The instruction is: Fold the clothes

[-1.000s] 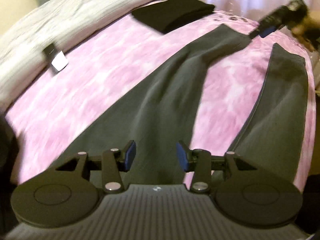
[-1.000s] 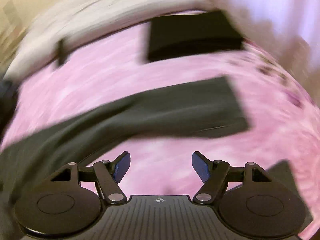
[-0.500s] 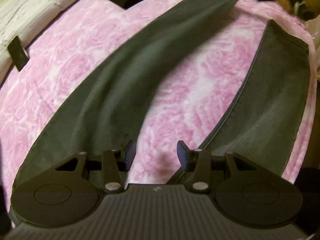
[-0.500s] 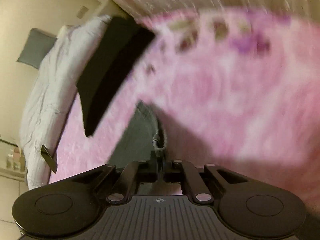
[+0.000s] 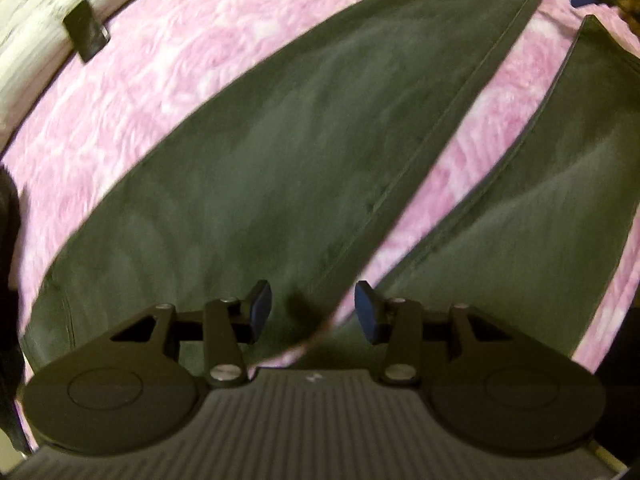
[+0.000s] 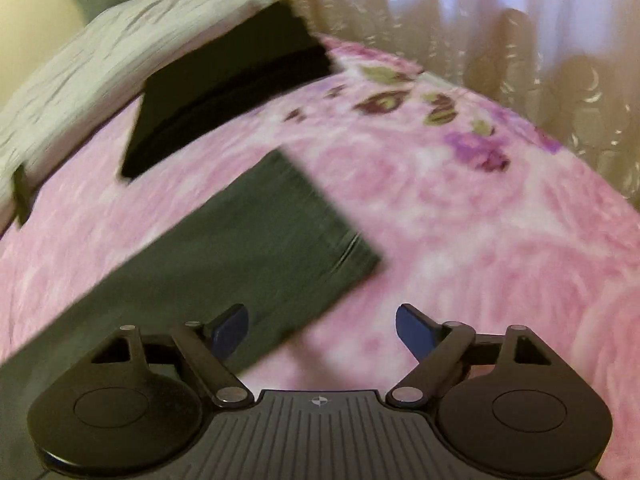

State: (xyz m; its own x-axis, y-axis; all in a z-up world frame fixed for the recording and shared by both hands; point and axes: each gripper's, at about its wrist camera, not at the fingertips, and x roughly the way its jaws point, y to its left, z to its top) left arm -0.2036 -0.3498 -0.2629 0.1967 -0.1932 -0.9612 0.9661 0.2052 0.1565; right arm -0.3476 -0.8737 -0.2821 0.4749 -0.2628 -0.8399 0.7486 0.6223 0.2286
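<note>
Trousers (image 5: pixel 304 168), one dark grey pair, lie flat on the pink floral blanket (image 5: pixel 160 92) covering the bed, two legs fanned apart with a strip of pink between them. Left view: left tongs (image 5: pixel 313 307) hang spread wide and empty right over the crotch, and a small dark tag (image 5: pixel 85 31) sits at the blanket's far left edge. Only the right view shows the leg's hem end (image 6: pixel 320 216), one folded black garment (image 6: pixel 228 92) beyond it, the white pillow (image 6: pixel 120 52) and curtains (image 6: pixel 520 32). Right tongs (image 6: pixel 322 328) gape wide, empty, near the hem, with lots of bare blanket to their right.
</note>
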